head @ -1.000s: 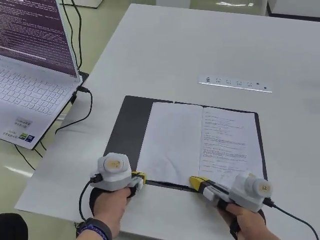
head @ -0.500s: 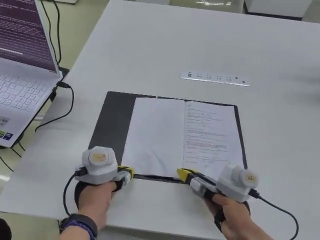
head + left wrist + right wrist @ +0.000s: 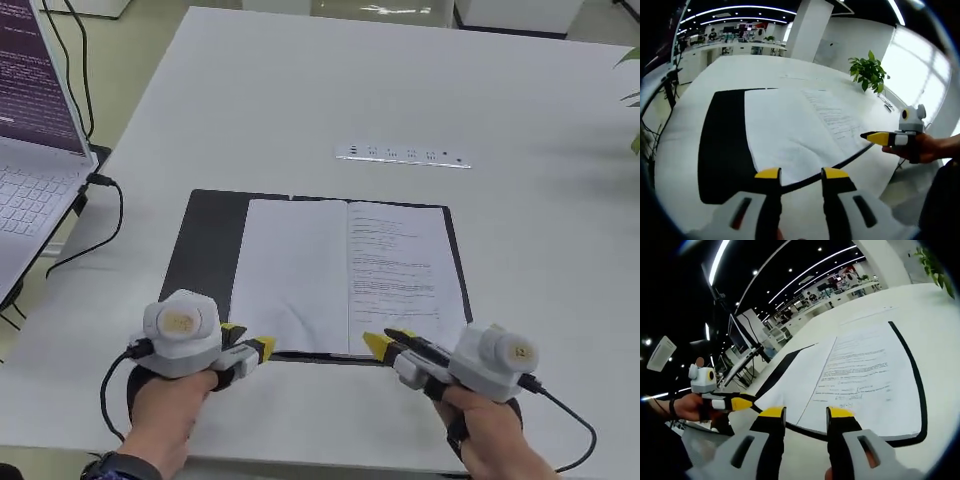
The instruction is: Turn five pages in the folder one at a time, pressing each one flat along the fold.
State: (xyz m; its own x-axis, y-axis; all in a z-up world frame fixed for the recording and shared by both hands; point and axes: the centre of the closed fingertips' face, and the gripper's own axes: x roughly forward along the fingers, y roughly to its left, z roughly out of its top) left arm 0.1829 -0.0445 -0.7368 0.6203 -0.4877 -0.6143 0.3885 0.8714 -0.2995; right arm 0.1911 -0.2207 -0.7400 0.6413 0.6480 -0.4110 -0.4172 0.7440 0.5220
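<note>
Hand-held grippers [image 3: 248,341] [image 3: 385,340] part-open, empty, seemingly off folder [image 3: 205,250]

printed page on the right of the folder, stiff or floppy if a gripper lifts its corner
The printed page looks like one thin sheet, so it would probably flop and curl. It lies flat on the black folder, so catching its edge may be fiddly. Likely light, easily creased.

The left gripper [image 3: 248,340] and the right gripper [image 3: 386,340], at the near edge of the folder [image 3: 205,250], are cased in pale grey with yellow-tipped jaws. A black cable [image 3: 108,385] is trailed from each, and a dark wristband [image 3: 120,466] is worn on the left wrist.
</note>
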